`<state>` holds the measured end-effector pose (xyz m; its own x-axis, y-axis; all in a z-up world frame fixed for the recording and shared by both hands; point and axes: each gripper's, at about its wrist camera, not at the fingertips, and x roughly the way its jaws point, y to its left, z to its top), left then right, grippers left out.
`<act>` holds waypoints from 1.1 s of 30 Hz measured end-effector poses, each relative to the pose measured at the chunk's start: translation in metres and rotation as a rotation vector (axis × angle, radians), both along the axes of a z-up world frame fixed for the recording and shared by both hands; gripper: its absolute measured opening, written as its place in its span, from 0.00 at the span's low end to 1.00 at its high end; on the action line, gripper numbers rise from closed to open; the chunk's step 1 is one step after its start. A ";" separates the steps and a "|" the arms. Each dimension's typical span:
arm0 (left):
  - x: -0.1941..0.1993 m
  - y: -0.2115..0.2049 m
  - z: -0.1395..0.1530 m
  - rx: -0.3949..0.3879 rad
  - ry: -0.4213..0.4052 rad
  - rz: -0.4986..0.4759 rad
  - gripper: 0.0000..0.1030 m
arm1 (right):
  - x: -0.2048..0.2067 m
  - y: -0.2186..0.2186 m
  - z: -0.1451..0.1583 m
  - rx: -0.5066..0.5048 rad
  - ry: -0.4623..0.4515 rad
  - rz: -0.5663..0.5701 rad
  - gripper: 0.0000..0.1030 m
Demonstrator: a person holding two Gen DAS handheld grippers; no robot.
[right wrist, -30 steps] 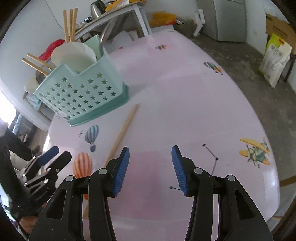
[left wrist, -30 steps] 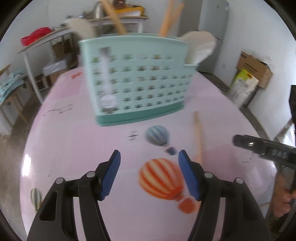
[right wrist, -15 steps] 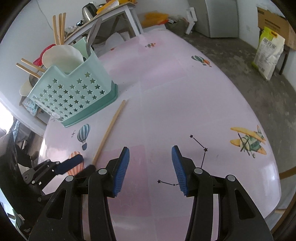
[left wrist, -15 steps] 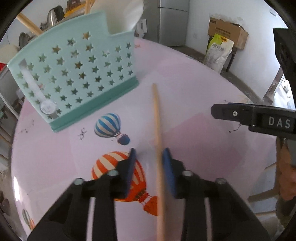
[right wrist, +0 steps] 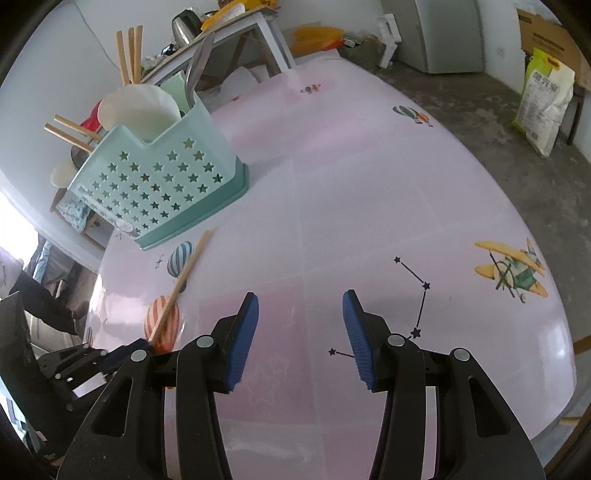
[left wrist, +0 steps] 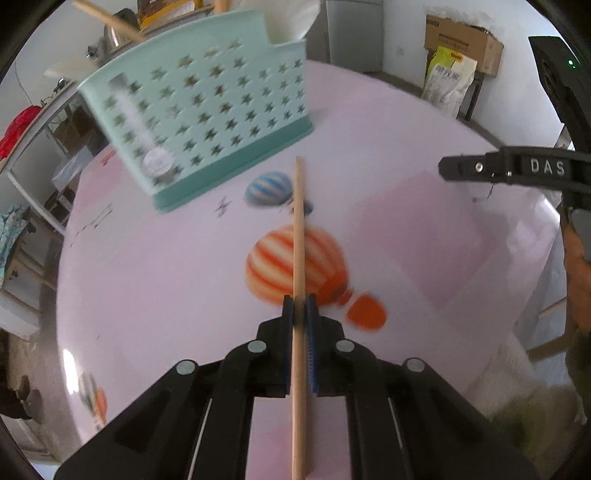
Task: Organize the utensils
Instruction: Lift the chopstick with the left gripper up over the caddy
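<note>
My left gripper [left wrist: 299,301] is shut on a wooden chopstick [left wrist: 298,236] that points forward toward the teal star-cut utensil caddy [left wrist: 207,110]. In the right wrist view the same chopstick [right wrist: 181,284] runs from the left gripper [right wrist: 142,345] up toward the caddy [right wrist: 162,188], its far tip short of the caddy's base. The caddy holds several chopsticks [right wrist: 129,55], a white spoon [right wrist: 136,110] and a metal utensil [right wrist: 197,62]. My right gripper [right wrist: 300,325] is open and empty over the pink table; it also shows in the left wrist view [left wrist: 517,166].
The round table [right wrist: 369,192] has a pink cloth printed with balloons and a plane. Its edge curves off to the right and front. Behind it stand a cluttered side table [right wrist: 236,33], a fridge [right wrist: 439,33], a cardboard box [left wrist: 461,44] and a sack [right wrist: 543,99].
My left gripper has closed on the chopstick, which now runs between its pads. The right gripper has stayed open and nearly still.
</note>
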<state>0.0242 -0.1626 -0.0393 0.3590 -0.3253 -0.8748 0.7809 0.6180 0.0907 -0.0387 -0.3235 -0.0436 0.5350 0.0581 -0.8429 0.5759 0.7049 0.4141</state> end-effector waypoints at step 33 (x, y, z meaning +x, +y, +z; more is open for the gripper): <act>0.076 -0.070 0.005 0.014 0.083 0.010 0.06 | 0.003 0.010 -0.004 -0.018 -0.014 0.052 0.52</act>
